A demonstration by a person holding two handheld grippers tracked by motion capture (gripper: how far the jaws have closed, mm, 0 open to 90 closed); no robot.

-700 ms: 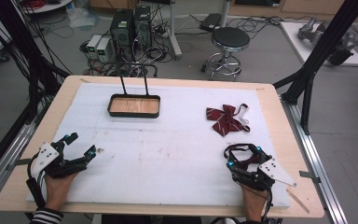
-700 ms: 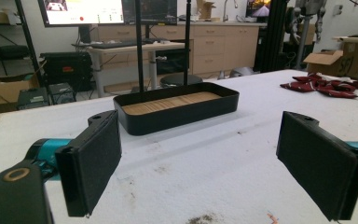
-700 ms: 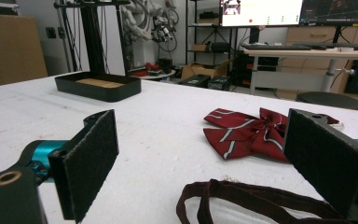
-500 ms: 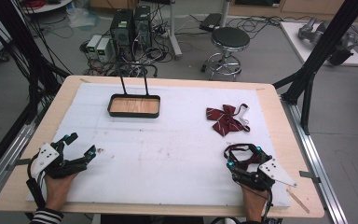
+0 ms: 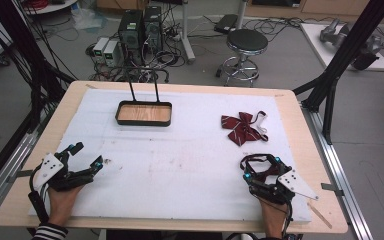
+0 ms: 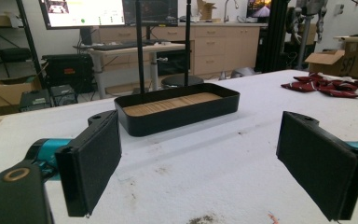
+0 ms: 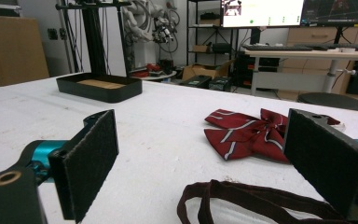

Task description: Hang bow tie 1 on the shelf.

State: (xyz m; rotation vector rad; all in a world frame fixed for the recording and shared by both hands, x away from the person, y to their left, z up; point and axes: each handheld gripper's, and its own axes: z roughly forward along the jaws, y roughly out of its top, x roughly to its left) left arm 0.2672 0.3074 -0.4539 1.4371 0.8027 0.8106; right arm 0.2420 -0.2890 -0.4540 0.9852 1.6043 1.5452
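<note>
The bow tie [image 5: 243,128] lies on the white table [image 5: 190,165] ahead of our right gripper [image 5: 260,167], well apart from the black tray [image 5: 144,113] at the far left, whose wooden floor carries nothing. Our left gripper [image 5: 85,157] rests near the front edge. In the left gripper view its jaws stand wide apart, facing the tray [image 6: 179,109]. In the right gripper view the jaws are likewise apart, with a dark strap [image 7: 256,198] looped between them and the bow tie [image 7: 251,134] just beyond
</note>
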